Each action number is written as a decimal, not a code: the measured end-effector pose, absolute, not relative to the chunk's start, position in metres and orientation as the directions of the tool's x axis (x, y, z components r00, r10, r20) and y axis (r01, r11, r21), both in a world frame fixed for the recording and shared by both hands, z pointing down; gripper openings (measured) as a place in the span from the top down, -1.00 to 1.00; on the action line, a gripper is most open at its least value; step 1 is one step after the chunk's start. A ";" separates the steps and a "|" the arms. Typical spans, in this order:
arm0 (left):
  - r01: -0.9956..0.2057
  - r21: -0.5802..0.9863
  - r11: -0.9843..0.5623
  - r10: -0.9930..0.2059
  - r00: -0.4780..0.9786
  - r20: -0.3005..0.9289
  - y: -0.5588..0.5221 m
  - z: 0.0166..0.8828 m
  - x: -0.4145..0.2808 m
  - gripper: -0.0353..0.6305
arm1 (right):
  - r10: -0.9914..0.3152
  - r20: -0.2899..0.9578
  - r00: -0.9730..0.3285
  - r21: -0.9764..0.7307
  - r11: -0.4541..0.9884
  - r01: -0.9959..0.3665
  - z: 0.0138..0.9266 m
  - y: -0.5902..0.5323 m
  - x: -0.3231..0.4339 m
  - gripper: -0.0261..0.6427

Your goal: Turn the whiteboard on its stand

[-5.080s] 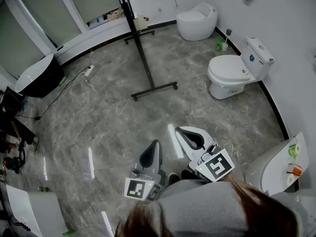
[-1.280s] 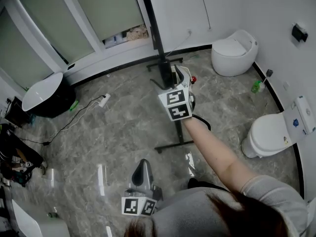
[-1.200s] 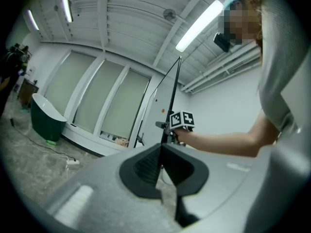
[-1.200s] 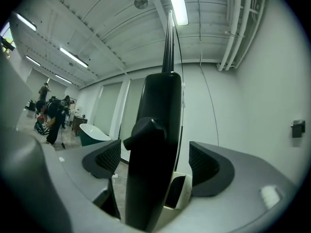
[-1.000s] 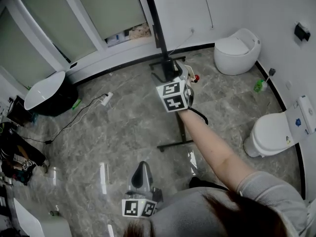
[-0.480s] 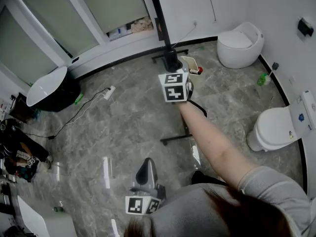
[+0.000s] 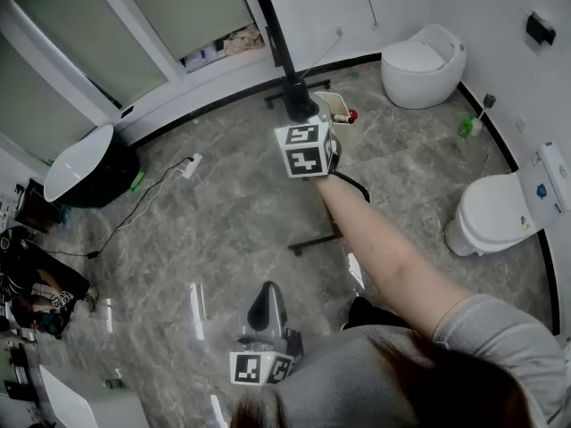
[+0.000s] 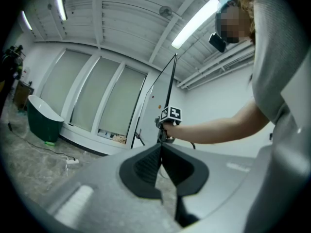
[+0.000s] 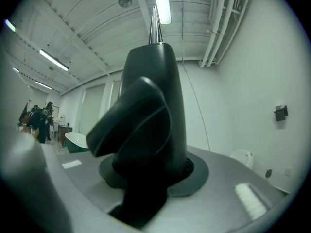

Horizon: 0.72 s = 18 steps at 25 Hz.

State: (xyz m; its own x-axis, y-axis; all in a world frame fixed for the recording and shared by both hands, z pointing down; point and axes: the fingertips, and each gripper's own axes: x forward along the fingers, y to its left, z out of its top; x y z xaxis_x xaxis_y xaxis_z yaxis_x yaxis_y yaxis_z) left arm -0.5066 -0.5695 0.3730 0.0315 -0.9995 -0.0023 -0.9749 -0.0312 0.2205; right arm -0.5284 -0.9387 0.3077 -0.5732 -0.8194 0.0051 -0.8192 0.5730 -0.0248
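Observation:
The whiteboard (image 7: 268,20) shows edge-on as a thin dark bar rising from its black stand (image 7: 314,239), whose feet rest on the marble floor. My right gripper (image 7: 308,114) is stretched out to the post at arm's length. Its jaws have just been closing and now press on a black clamp knob (image 9: 150,130) of the stand, which fills the right gripper view. A small red knob (image 7: 352,115) sits just right of it. My left gripper (image 7: 265,315) hangs low by my body, shut with nothing in it; in the left gripper view its pads (image 8: 146,166) meet.
Two white toilets (image 7: 424,61) (image 7: 495,217) stand at the right wall, with a green bottle (image 7: 466,127) between them. A dark bathtub (image 7: 85,163) and a power strip with cable (image 7: 189,165) lie on the left. Frosted windows line the far wall.
Five seconds ago both grippers hung by my body, far from the stand. My right arm has since reached out to the post, and in the last second the right gripper rolled slightly there.

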 end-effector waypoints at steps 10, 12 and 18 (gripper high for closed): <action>-0.970 0.222 -0.098 -0.995 0.100 -0.002 -0.567 0.373 -0.495 0.89 | -0.820 0.003 -0.573 -0.025 0.573 -0.819 0.305 -0.916 -0.517 0.53; -0.968 0.226 -0.109 -0.994 0.112 -0.002 -0.566 0.374 -0.492 0.89 | -0.819 0.003 -0.574 -0.026 0.573 -0.819 0.305 -0.911 -0.512 0.53; -0.962 0.228 -0.148 -0.989 0.148 -0.018 -0.560 0.373 -0.482 0.89 | -0.825 0.003 -0.565 -0.024 0.565 -0.825 0.304 -0.897 -0.501 0.54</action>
